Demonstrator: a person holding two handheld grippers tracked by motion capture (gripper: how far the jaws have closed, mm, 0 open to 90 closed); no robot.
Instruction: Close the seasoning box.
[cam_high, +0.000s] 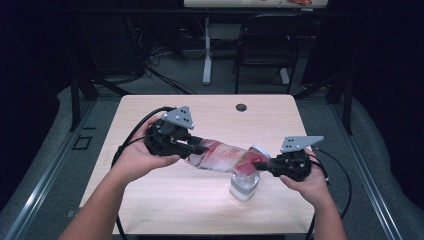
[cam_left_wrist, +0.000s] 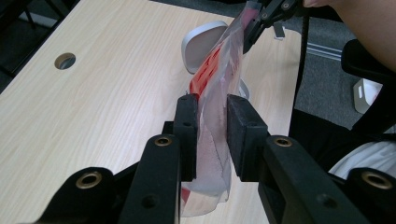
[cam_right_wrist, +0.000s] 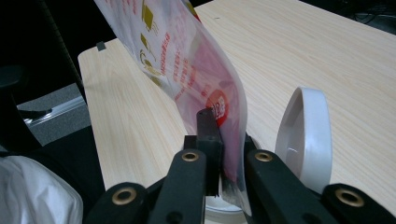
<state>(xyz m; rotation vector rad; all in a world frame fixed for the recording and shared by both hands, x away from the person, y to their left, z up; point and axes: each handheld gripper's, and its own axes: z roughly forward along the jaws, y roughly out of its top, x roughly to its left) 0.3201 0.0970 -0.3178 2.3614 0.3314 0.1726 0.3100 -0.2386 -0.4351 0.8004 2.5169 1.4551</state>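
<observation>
A clear plastic bag with red print hangs stretched between my two grippers above the wooden table. My left gripper is shut on its left end; in the left gripper view the bag is bunched between the pads. At the bag's right end my right gripper is shut on it, the film pinched between its jaws. Just below the bag stands a clear jar. Its white round lid stands on edge beside the right gripper.
A round cable hole sits near the table's far edge. Beyond the table stand a dark chair and a white desk leg. Cables trail from both grippers over the table's sides. The person's lap shows below the near edge.
</observation>
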